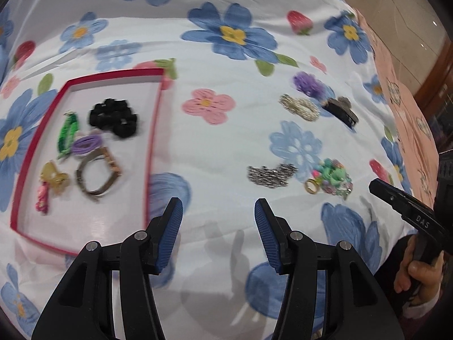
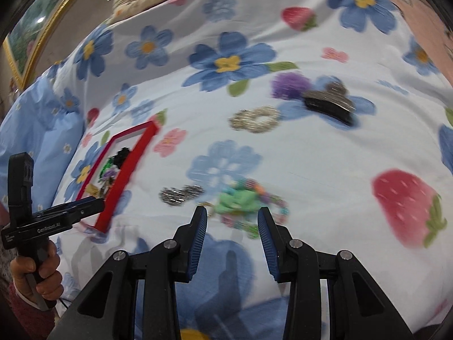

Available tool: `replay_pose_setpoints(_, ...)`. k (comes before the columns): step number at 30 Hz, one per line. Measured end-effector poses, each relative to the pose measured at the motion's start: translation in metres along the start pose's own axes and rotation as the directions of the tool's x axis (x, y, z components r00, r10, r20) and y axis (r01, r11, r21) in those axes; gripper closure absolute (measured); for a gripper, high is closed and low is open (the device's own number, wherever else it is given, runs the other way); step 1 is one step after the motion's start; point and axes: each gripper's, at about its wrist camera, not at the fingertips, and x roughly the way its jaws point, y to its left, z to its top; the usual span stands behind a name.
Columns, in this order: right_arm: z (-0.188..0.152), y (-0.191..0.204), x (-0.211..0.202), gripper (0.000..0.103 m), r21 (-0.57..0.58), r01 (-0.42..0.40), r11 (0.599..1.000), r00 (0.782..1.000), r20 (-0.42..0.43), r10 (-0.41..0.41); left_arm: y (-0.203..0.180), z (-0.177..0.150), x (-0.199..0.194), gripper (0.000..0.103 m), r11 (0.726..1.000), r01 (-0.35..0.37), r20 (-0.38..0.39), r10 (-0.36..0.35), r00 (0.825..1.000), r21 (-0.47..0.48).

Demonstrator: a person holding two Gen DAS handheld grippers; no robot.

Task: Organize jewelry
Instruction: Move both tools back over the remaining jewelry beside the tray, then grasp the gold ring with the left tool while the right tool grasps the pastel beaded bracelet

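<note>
Blue ribbed pads lined both claws. The left claw [image 1: 218, 221] stood spread with nothing between its pads, hovering over the white bedspread printed with blue flowers and strawberries [image 1: 235, 147]. The right claw [image 2: 232, 228] was likewise parted and empty, its tips just short of a tangle of pastel green and multicoloured beads [image 2: 246, 198].

Beside that tangle lay a small gold ring [image 1: 311, 186] and a flat, glittery silver chain piece [image 1: 270, 174]. Farther up the bed sat a pale, sparkly looped scrunchie [image 1: 300, 107], a black hair claw clip with a glittering top [image 1: 341, 110] and a fuzzy purple scrunchie [image 1: 307, 83].

Well to the left rested a shallow red-rimmed rectangular tray with a white floor [image 1: 154, 147]. Inside it were a bulky black scrunchie [image 1: 113, 117], a green braided band [image 1: 67, 134], thin purple hair ties [image 1: 87, 143], a dull metal bracelet [image 1: 97, 174], a translucent yellow clip [image 1: 53, 178] and a pink trinket [image 1: 42, 199].
</note>
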Motion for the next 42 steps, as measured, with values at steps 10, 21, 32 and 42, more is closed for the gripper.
replay_pose_setpoints(10, -0.002, -0.031, 0.008, 0.063, 0.032, 0.017, 0.999, 1.000, -0.024, -0.016, -0.055, 0.007, 0.022, 0.051, 0.992, 0.075, -0.051, -0.070, 0.996, 0.104)
replay_pose_setpoints(21, 0.008, -0.017, 0.023, 0.062, -0.047, -0.052, 0.998, 0.997, -0.062, 0.049, -0.070, 0.001, 0.054, 0.051, 0.986, 0.095, -0.116, -0.079, 0.990, 0.138)
replay_pose_setpoints(32, 0.015, -0.005, 0.066, 0.077, -0.101, -0.041, 0.994, 0.993, -0.112, 0.030, -0.077, 0.004, 0.063, 0.051, 0.975, 0.147, -0.128, -0.127, 0.984, 0.165)
replay_pose_setpoints(42, 0.026, -0.040, 0.039, 0.103, 0.046, -0.111, 0.993, 0.993, -0.022, 0.112, -0.116, 0.015, 0.089, 0.051, 0.954, 0.193, -0.144, -0.163, 0.976, 0.229)
